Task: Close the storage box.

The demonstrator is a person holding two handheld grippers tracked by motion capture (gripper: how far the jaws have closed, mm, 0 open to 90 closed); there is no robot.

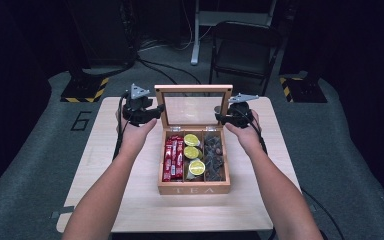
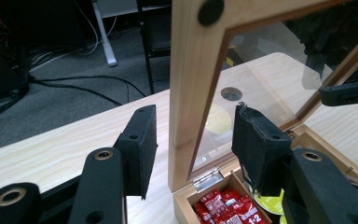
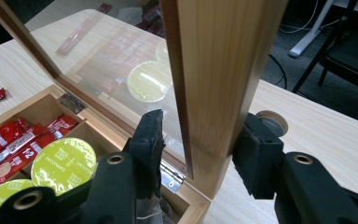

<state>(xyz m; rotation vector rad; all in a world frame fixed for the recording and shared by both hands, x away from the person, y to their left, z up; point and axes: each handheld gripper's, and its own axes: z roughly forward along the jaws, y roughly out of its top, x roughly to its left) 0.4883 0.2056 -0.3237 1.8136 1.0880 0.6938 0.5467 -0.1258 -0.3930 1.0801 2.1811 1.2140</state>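
Light is falling from above onto the table (image 1: 130,200), leaving it bright while the room around is sinking into near black toward every edge of the high view. That view is looking soft and slightly grainy. In both gripper views the lid (image 3: 214,84) is staying sharp, its glass (image 3: 121,60) carrying pale reflections and mild glare at the upper left. The jaws at the bottom are blurring a little, and straight edges are bowing near the frame corners. Shadows are lying short and soft.
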